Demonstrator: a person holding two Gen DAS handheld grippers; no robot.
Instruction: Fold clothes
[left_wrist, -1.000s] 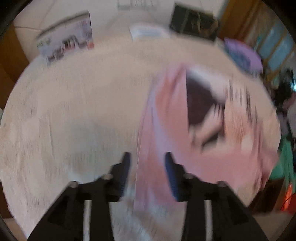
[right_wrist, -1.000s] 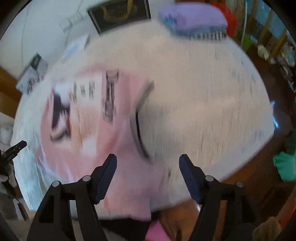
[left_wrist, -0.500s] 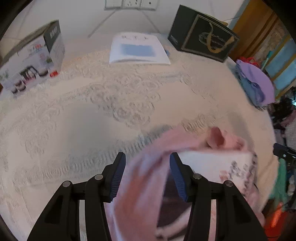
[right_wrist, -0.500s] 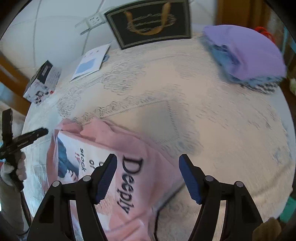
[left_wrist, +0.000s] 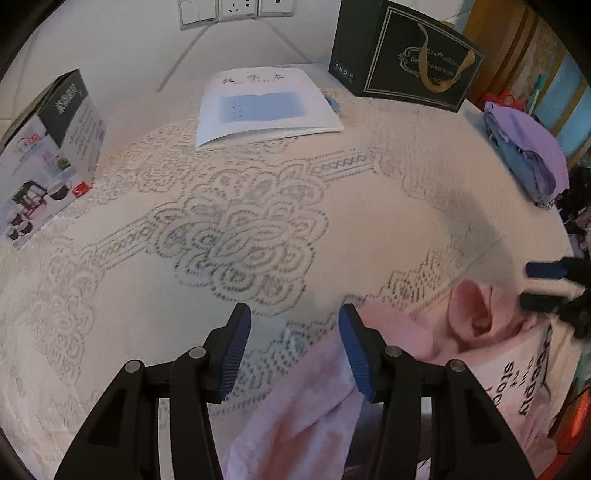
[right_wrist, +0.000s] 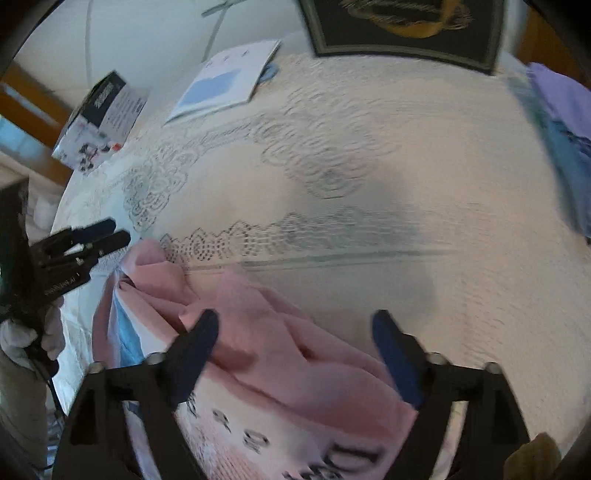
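A pink printed T-shirt (left_wrist: 436, 354) lies crumpled at the near edge of the lace-covered table (left_wrist: 236, 236); it also shows in the right wrist view (right_wrist: 266, 339). My left gripper (left_wrist: 291, 347) is open, its right finger at the shirt's left edge, nothing between the jaws. My right gripper (right_wrist: 295, 354) is open wide above the shirt's bunched pink fabric. The left gripper appears in the right wrist view (right_wrist: 92, 240) beside the shirt's corner. The right gripper appears in the left wrist view (left_wrist: 546, 288) by the shirt's neck.
A white booklet (left_wrist: 266, 107), a black gift bag (left_wrist: 402, 59) and a printed box (left_wrist: 48, 155) stand at the table's back. A folded pile of purple and blue clothes (left_wrist: 524, 158) lies at the right edge.
Both grippers have dropped toward the table. The shirt, held up a second ago, now lies bunched on the cloth. The left gripper has let go of the pink fabric and opened wider.
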